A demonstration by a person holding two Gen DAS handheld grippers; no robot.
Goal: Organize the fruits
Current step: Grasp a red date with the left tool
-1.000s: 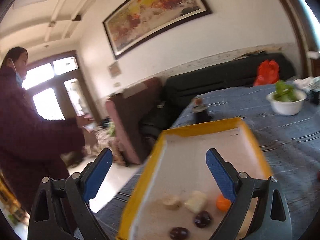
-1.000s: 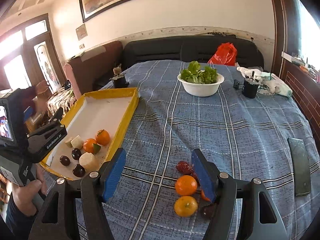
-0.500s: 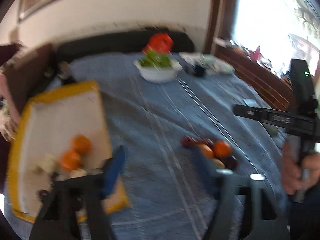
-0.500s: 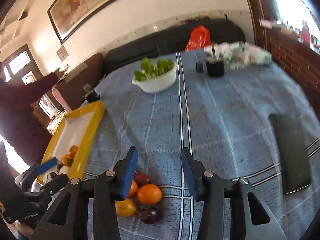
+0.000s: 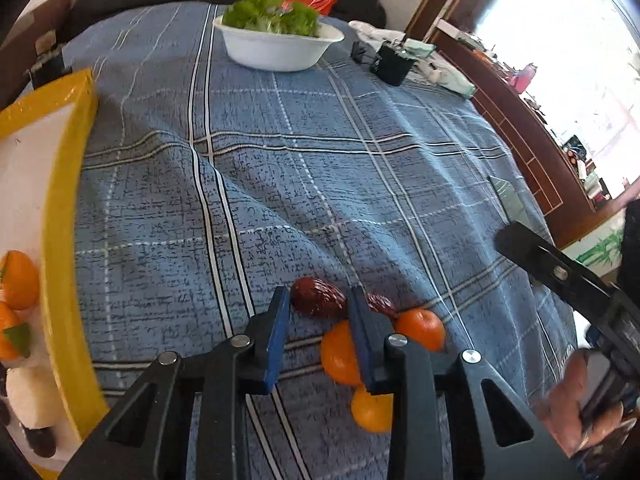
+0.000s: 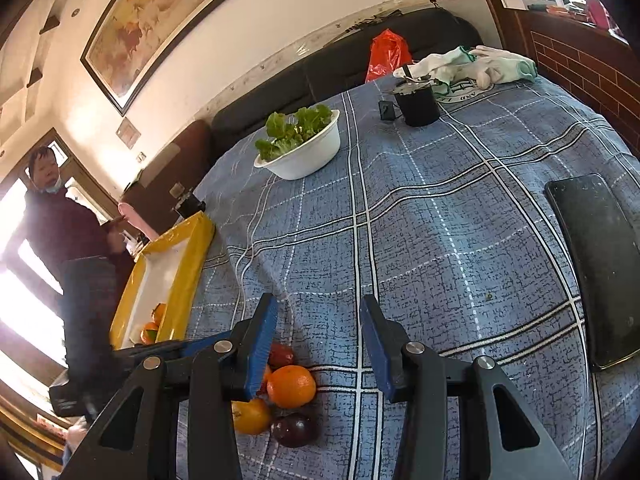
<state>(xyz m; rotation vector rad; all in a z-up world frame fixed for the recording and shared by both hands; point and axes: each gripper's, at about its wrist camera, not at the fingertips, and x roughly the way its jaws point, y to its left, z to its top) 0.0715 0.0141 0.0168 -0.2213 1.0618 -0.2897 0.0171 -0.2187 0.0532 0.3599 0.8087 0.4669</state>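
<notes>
Fruits [image 6: 291, 385] lie clustered on the blue cloth [image 6: 420, 220] under both parted, empty tools, left [image 5: 318, 334] and right [image 6: 319, 342].

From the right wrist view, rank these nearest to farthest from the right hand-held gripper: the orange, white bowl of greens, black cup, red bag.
1. Orange: just below the right hand-held gripper, toward its left finger.
2. White bowl of greens: mid-table, ahead and slightly left.
3. Black cup: farther back, right of the bowl.
4. Red bag: on the sofa beyond the table.

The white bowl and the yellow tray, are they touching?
Apart. The right wrist view shows bare blue cloth between the white bowl and the yellow tray.
</notes>
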